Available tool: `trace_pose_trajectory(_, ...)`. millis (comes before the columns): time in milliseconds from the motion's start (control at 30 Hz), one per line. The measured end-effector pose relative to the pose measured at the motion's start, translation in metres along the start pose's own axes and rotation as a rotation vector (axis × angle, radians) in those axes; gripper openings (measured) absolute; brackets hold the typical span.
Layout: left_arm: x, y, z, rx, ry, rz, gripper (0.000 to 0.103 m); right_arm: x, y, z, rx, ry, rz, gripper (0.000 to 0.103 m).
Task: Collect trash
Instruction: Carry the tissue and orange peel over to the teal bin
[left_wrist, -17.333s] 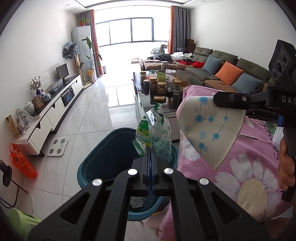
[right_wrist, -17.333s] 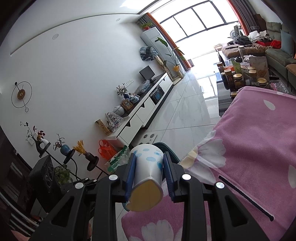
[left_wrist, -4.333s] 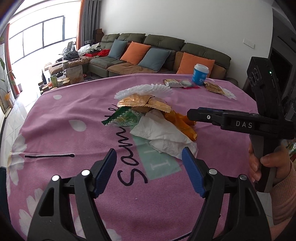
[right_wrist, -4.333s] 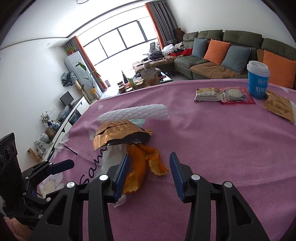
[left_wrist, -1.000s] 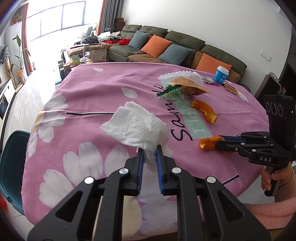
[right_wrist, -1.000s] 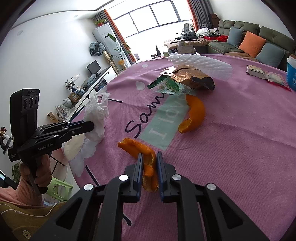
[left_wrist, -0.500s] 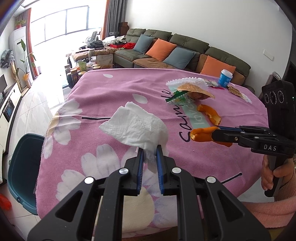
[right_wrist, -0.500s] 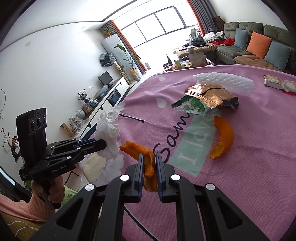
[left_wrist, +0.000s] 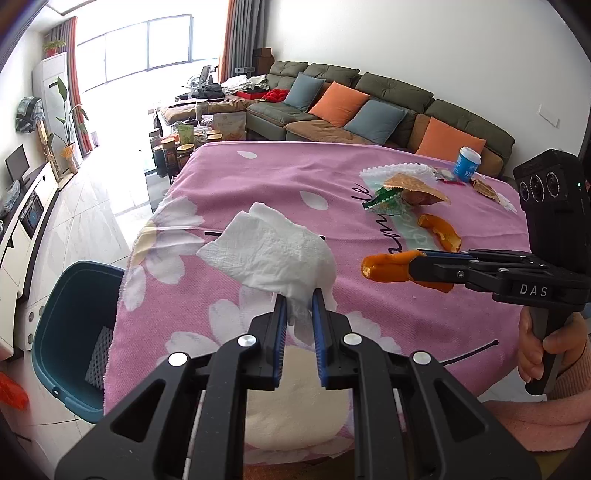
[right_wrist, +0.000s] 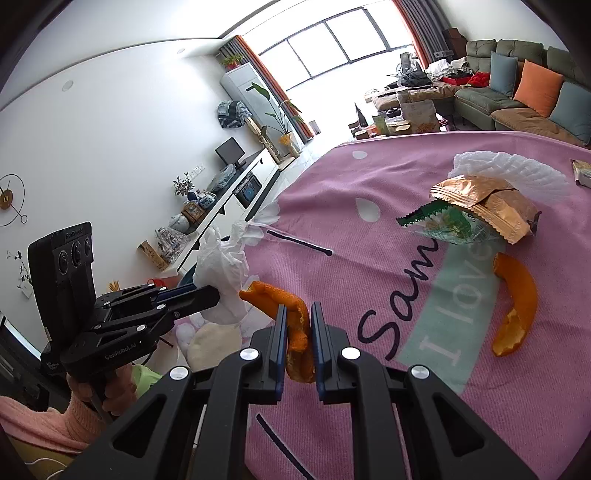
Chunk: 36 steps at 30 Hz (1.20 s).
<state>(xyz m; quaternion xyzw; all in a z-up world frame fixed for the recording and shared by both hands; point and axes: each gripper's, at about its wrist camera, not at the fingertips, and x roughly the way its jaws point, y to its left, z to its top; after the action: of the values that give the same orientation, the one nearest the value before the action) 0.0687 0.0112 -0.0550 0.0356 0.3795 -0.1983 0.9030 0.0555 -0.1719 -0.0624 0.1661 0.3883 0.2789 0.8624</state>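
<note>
My left gripper (left_wrist: 297, 295) is shut on a crumpled white tissue (left_wrist: 269, 253) and holds it above the pink tablecloth (left_wrist: 280, 177) near its left edge. My right gripper (right_wrist: 297, 312) is shut on an orange peel (right_wrist: 284, 306), also lifted; the peel also shows in the left wrist view (left_wrist: 386, 267). A teal bin (left_wrist: 70, 321) stands on the floor left of the table, with white foam netting inside. A second orange peel (right_wrist: 515, 299), a gold wrapper (right_wrist: 487, 203), a green wrapper (right_wrist: 439, 221) and white foam netting (right_wrist: 513, 168) lie on the cloth.
A blue paper cup (left_wrist: 466, 164) and small snack packets (left_wrist: 485, 190) sit at the table's far right. A sofa (left_wrist: 369, 107) stands behind the table. A cluttered coffee table (left_wrist: 192, 140) and a TV cabinet (right_wrist: 236, 199) stand across the tiled floor.
Both grippers have moved left toward the table's edge with the tissue and the peel. The teal bin shows larger in the left wrist view.
</note>
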Motion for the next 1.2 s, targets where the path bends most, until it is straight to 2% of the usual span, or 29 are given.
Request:
trace_pose_trajectory(633, -0.021, 0.049, 0.0, -0.045, -0.028, 0.102, 0.014, 0.043, 0.02, 0.013, 0.0, 0.038, 0.063, 0.011)
trace_pose_trajectory(1200, -0.03, 0.077, -0.003, -0.072, -0.037, 0.171, 0.014, 0.071, 0.04, 0.024, -0.02, 0.077, 0.106, 0.011)
